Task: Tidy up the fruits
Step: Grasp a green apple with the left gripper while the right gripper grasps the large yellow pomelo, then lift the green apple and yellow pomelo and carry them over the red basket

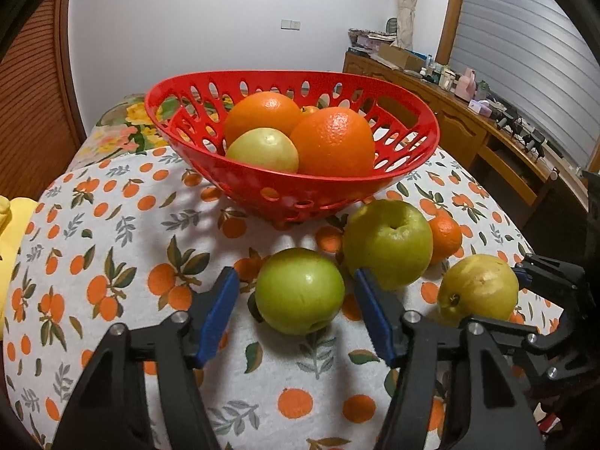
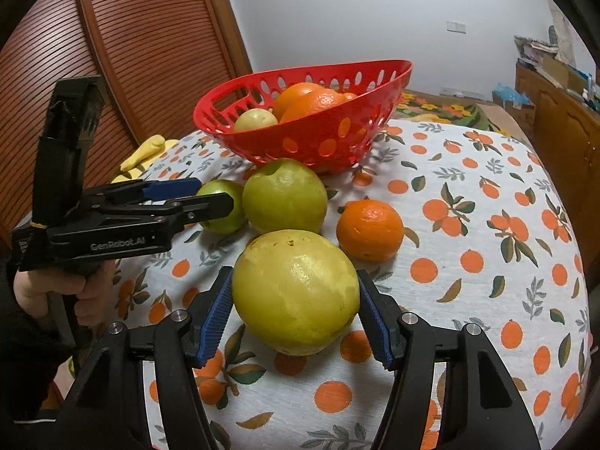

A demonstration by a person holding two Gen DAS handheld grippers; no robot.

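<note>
Red basket point(image 1: 292, 187) at the far side of the desk point(image 1: 112, 232), loose fruit lying in front of it.
Through the left wrist camera, the left hand-held gripper point(image 1: 296, 300) stood open around a small green apple point(image 1: 299, 290), its blue pads clear of the skin; a larger green apple point(image 1: 388, 242), a mandarin point(image 1: 445, 238) and a yellow fruit point(image 1: 478, 287) lay to the right. Through the right wrist camera, the right hand-held gripper point(image 2: 294, 300) sat spread about that yellow fruit point(image 2: 295, 291), pads just beside it; whether they touched could not be told.

Both wrist views look low, close across fruit toward the red basket point(image 1: 292, 191).
</note>
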